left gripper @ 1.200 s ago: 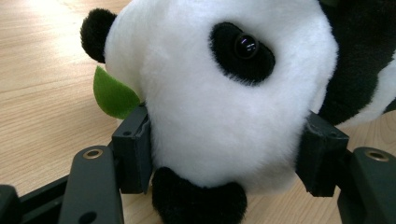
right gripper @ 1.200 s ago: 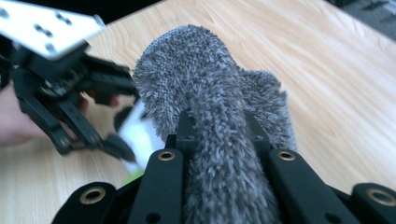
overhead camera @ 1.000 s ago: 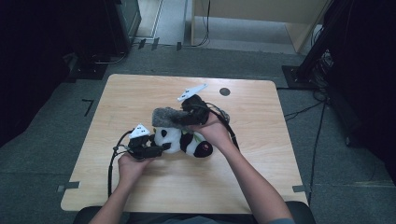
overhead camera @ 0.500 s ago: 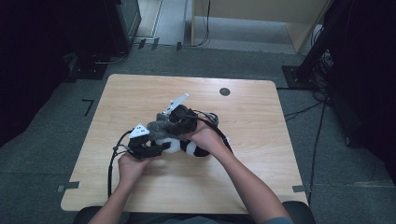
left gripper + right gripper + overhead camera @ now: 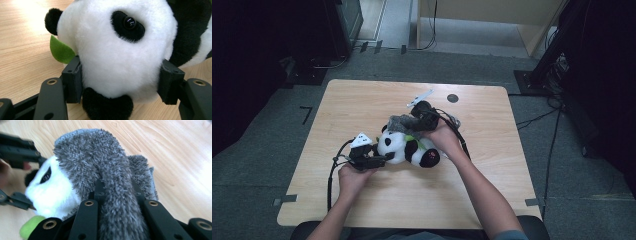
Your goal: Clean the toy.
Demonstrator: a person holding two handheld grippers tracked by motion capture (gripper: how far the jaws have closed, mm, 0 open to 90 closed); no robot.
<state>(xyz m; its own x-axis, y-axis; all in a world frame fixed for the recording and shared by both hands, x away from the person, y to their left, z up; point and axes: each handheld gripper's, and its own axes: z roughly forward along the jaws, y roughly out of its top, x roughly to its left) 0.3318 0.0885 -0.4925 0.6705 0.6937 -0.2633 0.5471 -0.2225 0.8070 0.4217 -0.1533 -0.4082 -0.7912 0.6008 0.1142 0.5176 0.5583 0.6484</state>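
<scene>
Your left hand-held gripper sits just left of the middle of the table, toward the near edge, with its jaws pointing right. In the left gripper view those jaws are clamped on the white head of the plush panda, one pad against each side of the head, with a black ear at the upper left and another black patch of fur low between the jaws. A green felt leaf peeks out behind the left pad and lies on the wood.

The plush panda lies on its side at the middle of the table, head to the left and feet to the right.

Your right hand-held gripper is at the far side of the panda, just above its back. In the right gripper view its jaws are pinching a fold of a shaggy grey cloth, which is draped over the top of the panda's head and bunches up between the jaws. The grey cloth shows in the high view as a dark tuft touching the far side of the panda's head.

A small dark round mark sits on the table farther back, well apart from the toy.
</scene>
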